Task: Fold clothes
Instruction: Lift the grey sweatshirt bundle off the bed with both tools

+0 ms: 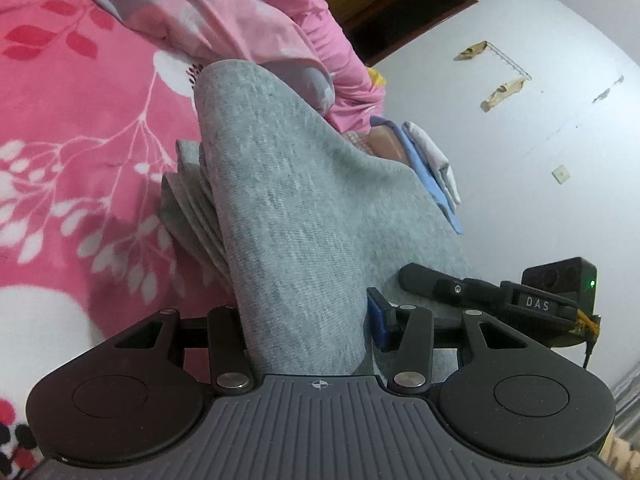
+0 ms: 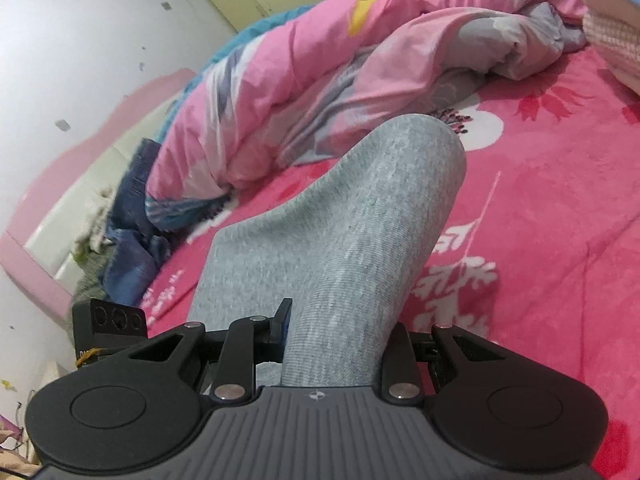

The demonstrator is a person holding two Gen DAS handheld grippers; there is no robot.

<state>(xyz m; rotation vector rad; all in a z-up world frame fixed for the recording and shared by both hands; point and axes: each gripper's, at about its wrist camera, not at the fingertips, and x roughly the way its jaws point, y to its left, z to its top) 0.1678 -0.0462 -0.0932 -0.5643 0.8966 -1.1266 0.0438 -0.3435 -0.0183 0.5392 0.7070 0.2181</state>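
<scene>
Soft, even indoor light fills both views, fairly bright, with no glare and only faint shadows under the grey garment point(image 1: 304, 208). Fisheye bending curves the white wall point(image 1: 540, 140) and bed edges strongly. The far quilt point(image 2: 320, 80) and left-side clutter look slightly smeared with blur.

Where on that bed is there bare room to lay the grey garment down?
The open pink floral blanket, between the grey garment and the rumpled quilt, is free. Crowded: the quilt side, the jeans by the headboard, and the folded stack near the wall.
</scene>
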